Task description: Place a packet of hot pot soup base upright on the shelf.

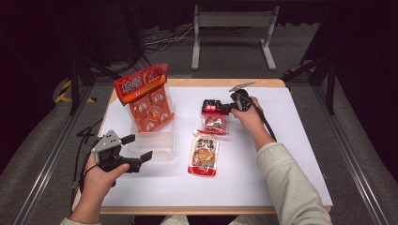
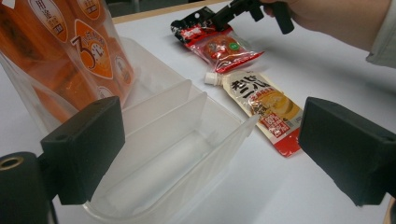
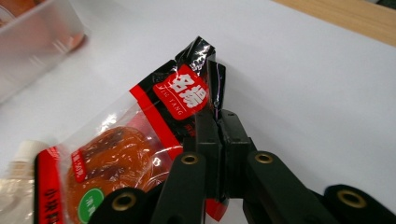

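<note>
Nearest the person, the left gripper (image 1: 133, 148) is hovering with its jaws spread wide and empty, just in front of the clear divided bin (image 1: 162, 146). A tall orange bag (image 1: 146, 96) is standing in the bin's far compartment, while the nearer slots are lying empty. To the right of the bin, a spouted sauce pouch (image 1: 204, 153) is lying flat on the white table (image 1: 291, 140). Beyond it, the right gripper (image 1: 226, 108) is pinching the black top edge of a red snack packet (image 1: 214, 119), jaws closed tight on the film.

The step in hand looks like picking this packet up for the bin. Next it probably needs lifting clear of the pouch and carrying left over the bin's rim. The right side of the table is lying open; the orange bag is crowding the bin's far end.
</note>
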